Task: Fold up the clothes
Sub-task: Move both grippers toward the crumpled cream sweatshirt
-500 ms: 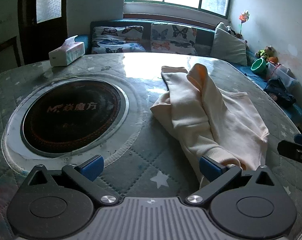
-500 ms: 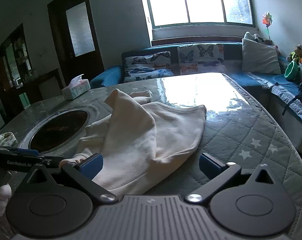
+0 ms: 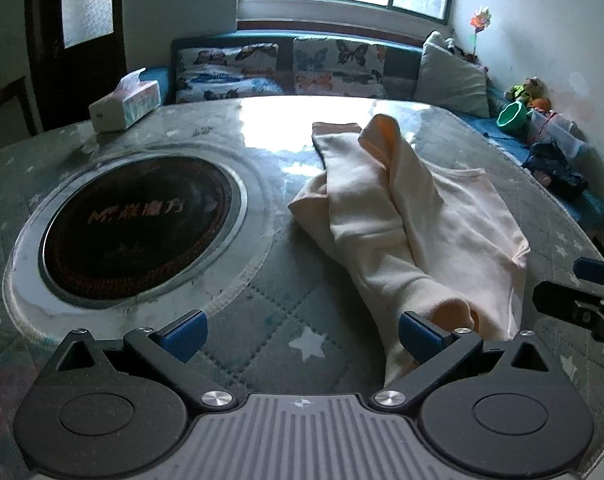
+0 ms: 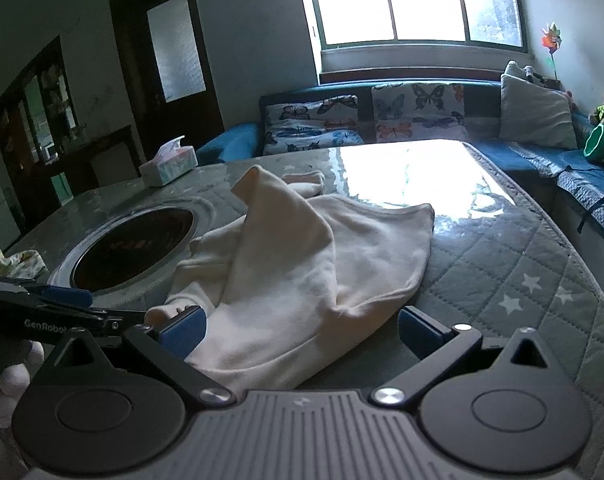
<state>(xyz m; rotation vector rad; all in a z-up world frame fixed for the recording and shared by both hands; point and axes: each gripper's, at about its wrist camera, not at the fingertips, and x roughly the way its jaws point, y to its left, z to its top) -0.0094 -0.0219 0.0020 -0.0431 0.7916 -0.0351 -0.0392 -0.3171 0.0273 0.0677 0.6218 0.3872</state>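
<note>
Quilted table (image 3: 262, 320) is bearing the cream garment (image 3: 413, 216), lying crumpled right of the inset cooktop (image 3: 138, 224). Folding is barely beginning. Left gripper (image 3: 302, 334) and right gripper (image 4: 302, 332) are both gaping wide, gripping nothing.

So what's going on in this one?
A person with handheld tongs in each hand is about to fold a cream garment lying crumpled on the quilted table. The left tongs and the right tongs are both open at the garment's near edge. Nothing is gripped yet.
</note>
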